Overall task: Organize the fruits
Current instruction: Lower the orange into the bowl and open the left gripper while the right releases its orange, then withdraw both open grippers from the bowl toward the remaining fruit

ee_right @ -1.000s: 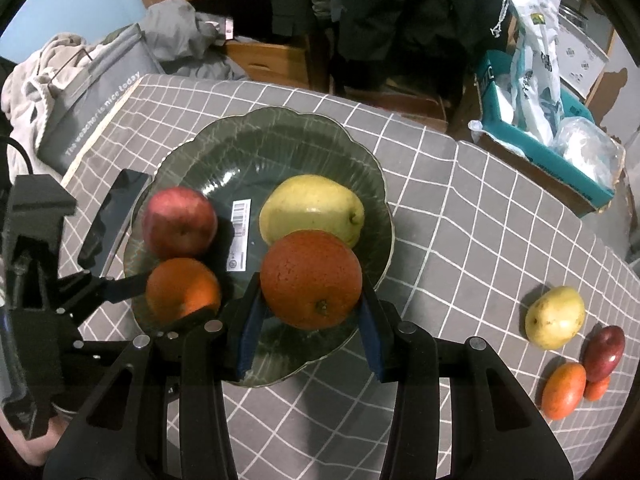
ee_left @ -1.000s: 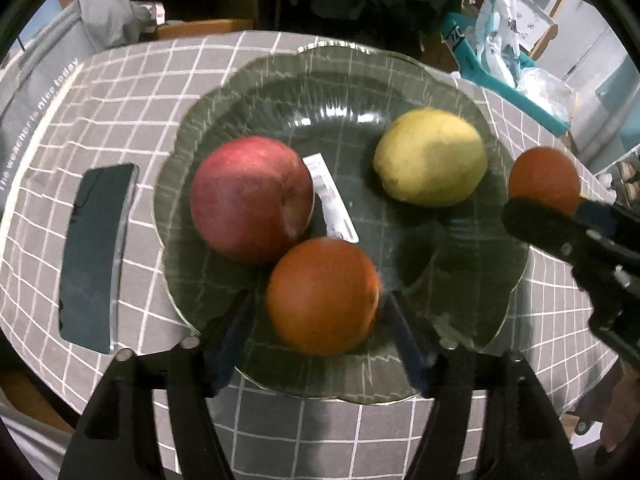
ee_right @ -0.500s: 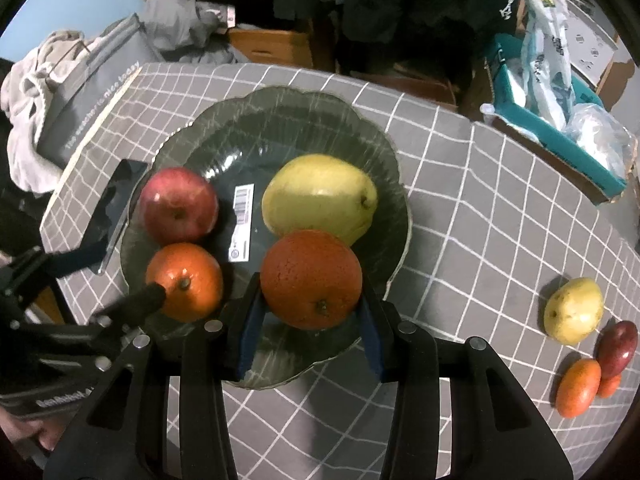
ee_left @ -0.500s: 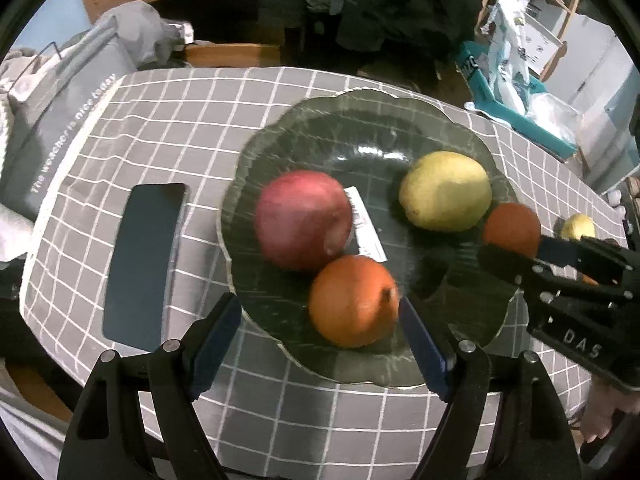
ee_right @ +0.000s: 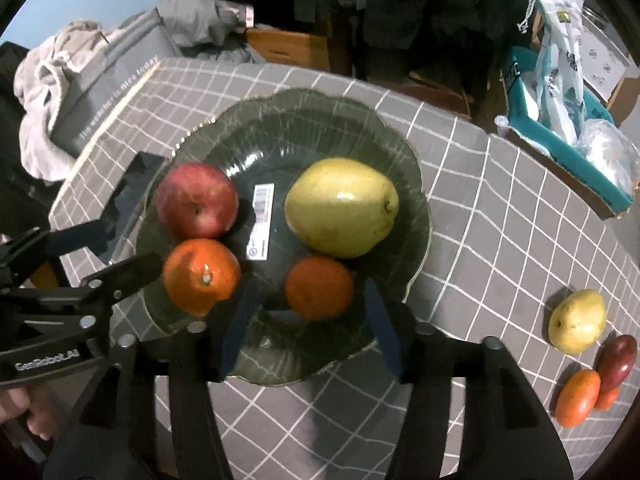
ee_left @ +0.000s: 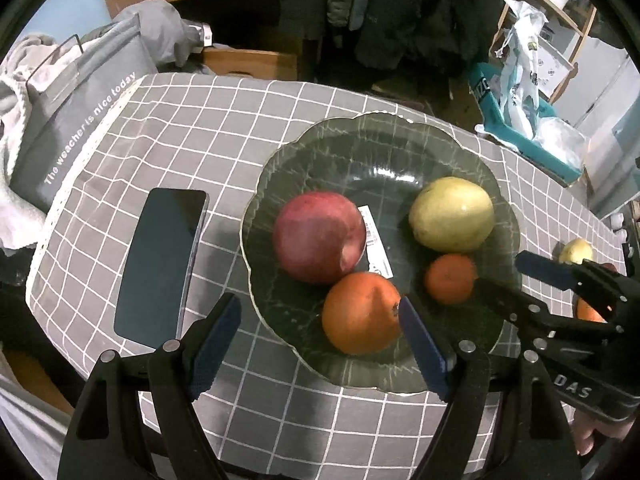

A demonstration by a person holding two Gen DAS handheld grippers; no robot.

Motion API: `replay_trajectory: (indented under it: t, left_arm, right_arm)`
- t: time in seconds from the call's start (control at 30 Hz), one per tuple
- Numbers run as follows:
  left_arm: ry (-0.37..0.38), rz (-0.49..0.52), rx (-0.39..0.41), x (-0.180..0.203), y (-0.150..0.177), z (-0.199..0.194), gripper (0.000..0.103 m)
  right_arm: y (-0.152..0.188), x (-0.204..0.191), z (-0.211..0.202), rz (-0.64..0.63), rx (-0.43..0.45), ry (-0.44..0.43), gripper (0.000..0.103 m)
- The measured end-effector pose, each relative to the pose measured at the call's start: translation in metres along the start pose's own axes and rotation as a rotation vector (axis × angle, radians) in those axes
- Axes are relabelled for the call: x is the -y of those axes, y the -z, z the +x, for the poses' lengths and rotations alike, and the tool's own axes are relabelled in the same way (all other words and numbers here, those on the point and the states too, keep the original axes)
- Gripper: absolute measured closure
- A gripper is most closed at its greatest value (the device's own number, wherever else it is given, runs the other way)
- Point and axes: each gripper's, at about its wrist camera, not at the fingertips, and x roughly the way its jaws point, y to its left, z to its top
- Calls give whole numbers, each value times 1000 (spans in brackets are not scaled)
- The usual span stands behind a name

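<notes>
A dark green plate (ee_left: 280, 152) (ee_right: 320, 100) holds a red apple (ee_left: 320, 236) (ee_right: 196, 200), a yellow pear (ee_left: 452, 214) (ee_right: 342, 208), a large orange (ee_left: 362, 312) (ee_right: 200, 276) and a smaller orange (ee_left: 450, 278) (ee_right: 319, 287). My left gripper (ee_left: 320, 336) (ee_right: 128, 246) is open above the plate's near rim. The large orange sits by its right finger, ungripped. My right gripper (ee_right: 310, 320) (ee_left: 500, 270) has its jaws opening. The smaller orange lies on the plate between them, with a gap on each side.
A black phone (ee_left: 160, 264) lies left of the plate on the checked cloth. Loose on the cloth at the right are a pear (ee_right: 576, 322), a red fruit (ee_right: 616, 356) and an orange (ee_right: 578, 398). A grey bag (ee_left: 72, 120) and a teal box (ee_left: 520, 120) flank the table.
The right gripper has let go of its orange, which now rests on the plate before the pear. The left gripper widened off the large orange and drew back and up.
</notes>
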Motion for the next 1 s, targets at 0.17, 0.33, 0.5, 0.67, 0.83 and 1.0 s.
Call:
replay_trajectory:
  t: [0.17,0.33,0.5,0.67,0.83,1.0]
  left_arm:
    - [3,0,17,4,-2,-8,21]
    - [15,6,45,12,-5,-20,21]
    - [47,27,80,27,-9,-37,21]
    - [79,60,129,47,-13,-61,21]
    - [103,98,194,67,-15,-87,18]
    - [131,128,230,82,-15,-105,17]
  right_arm:
    - [-3,7,-15,26,29,20,41]
    - [-5,15,-45,39,95,68,41]
    - [-5,22,-80,42,171,123,41]
    - [-2,28,-112,39,238,190,38]
    - [2,35,-141,54,296,233,35]
    - [11,48,-171,78,353,271,30]
